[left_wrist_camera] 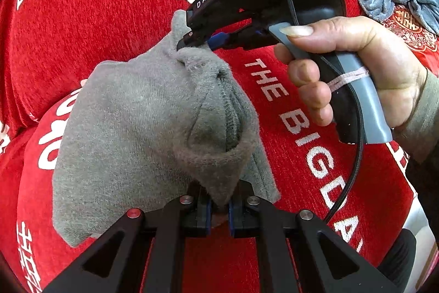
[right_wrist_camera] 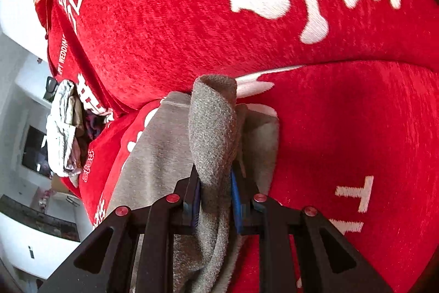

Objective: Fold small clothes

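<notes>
A grey fleecy small garment (left_wrist_camera: 131,122) lies bunched on a red sofa cover (left_wrist_camera: 96,26) with white lettering. My left gripper (left_wrist_camera: 219,206) is shut on its near edge, which rises as a peak between the blue pads. My right gripper (left_wrist_camera: 192,41), held by a hand (left_wrist_camera: 356,67), is shut on the far corner of the cloth. In the right wrist view my right gripper (right_wrist_camera: 216,183) pinches a rolled fold of the same grey garment (right_wrist_camera: 214,128), lifted off the red cover (right_wrist_camera: 343,128).
A grey towel (left_wrist_camera: 397,0) lies on the sofa at the far right. A pile of pale and dark clothes (right_wrist_camera: 65,128) sits at the sofa's left end, with a room and counter (right_wrist_camera: 33,216) beyond. The sofa back (right_wrist_camera: 192,18) rises behind the cloth.
</notes>
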{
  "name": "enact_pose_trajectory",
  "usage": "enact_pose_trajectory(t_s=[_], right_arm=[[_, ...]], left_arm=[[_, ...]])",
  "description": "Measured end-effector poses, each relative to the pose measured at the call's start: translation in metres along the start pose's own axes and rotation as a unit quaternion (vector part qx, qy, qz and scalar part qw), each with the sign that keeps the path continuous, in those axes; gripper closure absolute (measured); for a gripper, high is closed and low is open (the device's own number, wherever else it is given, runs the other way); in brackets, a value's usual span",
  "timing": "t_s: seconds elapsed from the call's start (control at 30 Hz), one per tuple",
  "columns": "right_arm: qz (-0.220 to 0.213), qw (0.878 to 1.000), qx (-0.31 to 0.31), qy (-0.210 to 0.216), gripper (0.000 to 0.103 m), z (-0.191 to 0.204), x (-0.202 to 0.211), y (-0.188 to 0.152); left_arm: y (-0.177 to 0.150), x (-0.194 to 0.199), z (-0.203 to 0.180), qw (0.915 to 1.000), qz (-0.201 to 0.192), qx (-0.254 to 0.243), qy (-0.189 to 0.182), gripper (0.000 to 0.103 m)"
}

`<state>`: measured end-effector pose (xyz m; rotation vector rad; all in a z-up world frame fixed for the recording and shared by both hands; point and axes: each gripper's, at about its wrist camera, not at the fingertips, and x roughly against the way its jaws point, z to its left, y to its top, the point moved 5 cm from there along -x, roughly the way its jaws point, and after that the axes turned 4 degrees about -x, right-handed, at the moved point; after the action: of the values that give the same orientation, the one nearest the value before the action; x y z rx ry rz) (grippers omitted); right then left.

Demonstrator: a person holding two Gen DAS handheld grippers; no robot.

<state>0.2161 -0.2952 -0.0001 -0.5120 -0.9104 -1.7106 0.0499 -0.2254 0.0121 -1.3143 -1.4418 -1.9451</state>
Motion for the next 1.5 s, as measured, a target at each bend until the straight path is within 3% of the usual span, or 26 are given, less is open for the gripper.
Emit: enact_pose_trajectory(t_s=[0.17,0.27,0.3,0.37,0.43,0.5,0.57,0.67,0.8,0.9,0.97,1.07,1.13,1.23,1.33,1.5], right_arm=[[-0.006,1.000,0.002,0.000,0.082,0.000,0.005,0.001],[0.002,1.000,0.006,-0.025,0.073,-0.001,-0.001,-0.002],[0.003,0.999,0.005,-0.035,0.070,-0.002,0.001,-0.002],[-0.005,0.999,-0.005,-0.039,0.065,0.000,0.010,0.000],[-0.026,0.999,-0.007,-0.041,0.059,0.003,0.028,0.002],[-0.050,0.997,0.004,-0.053,0.052,0.010,0.047,-0.001],[-0.065,0.996,0.033,-0.044,0.052,0.025,0.064,-0.012],[-0.062,0.996,0.067,-0.014,0.052,0.049,0.068,-0.031],[-0.039,0.997,0.065,0.010,0.052,0.059,0.049,-0.050],[-0.021,0.997,0.052,-0.050,0.053,0.036,0.032,-0.061],[-0.025,0.998,0.036,-0.044,0.053,0.026,0.033,-0.065],[-0.035,0.998,0.025,-0.046,0.052,0.028,0.045,-0.063],[-0.059,0.997,0.029,-0.044,0.052,0.035,0.057,-0.055],[-0.077,0.995,0.036,-0.062,0.051,0.045,0.054,-0.037],[-0.057,0.995,0.025,-0.084,0.051,0.040,0.030,-0.021],[-0.028,0.993,-0.016,-0.116,0.050,0.013,-0.011,-0.007]], left_arm=[[0.001,-0.001,0.002,1.0000,0.000,0.004,-0.004,0.093],[0.000,-0.004,0.007,0.9995,0.004,0.023,-0.021,0.093],[0.000,-0.002,0.010,0.9992,0.004,0.028,-0.028,0.087],[0.000,0.005,0.015,0.9971,0.002,0.041,-0.064,0.040],[-0.001,0.027,0.027,0.9949,-0.023,0.070,-0.069,0.019],[-0.002,0.051,0.035,0.9908,-0.052,0.081,-0.095,0.019],[-0.001,0.066,0.042,0.9865,-0.064,0.083,-0.126,0.019],[0.009,0.074,0.068,0.9839,-0.089,0.109,-0.110,0.019],[0.007,0.039,0.107,0.9834,-0.049,0.157,-0.077,0.019],[-0.014,0.025,0.123,0.9880,-0.041,0.145,-0.033,0.019],[-0.025,0.017,0.131,0.9905,-0.018,0.136,-0.006,0.019],[-0.034,0.013,0.148,0.9793,-0.006,0.192,-0.062,0.019],[-0.024,0.022,0.155,0.9741,-0.029,0.212,-0.072,0.019],[0.005,0.023,0.148,0.9775,-0.040,0.191,-0.080,0.019],[0.033,0.005,0.134,0.9838,-0.026,0.158,-0.081,0.019],[0.052,-0.027,0.137,0.9871,-0.002,0.142,-0.073,0.019]])
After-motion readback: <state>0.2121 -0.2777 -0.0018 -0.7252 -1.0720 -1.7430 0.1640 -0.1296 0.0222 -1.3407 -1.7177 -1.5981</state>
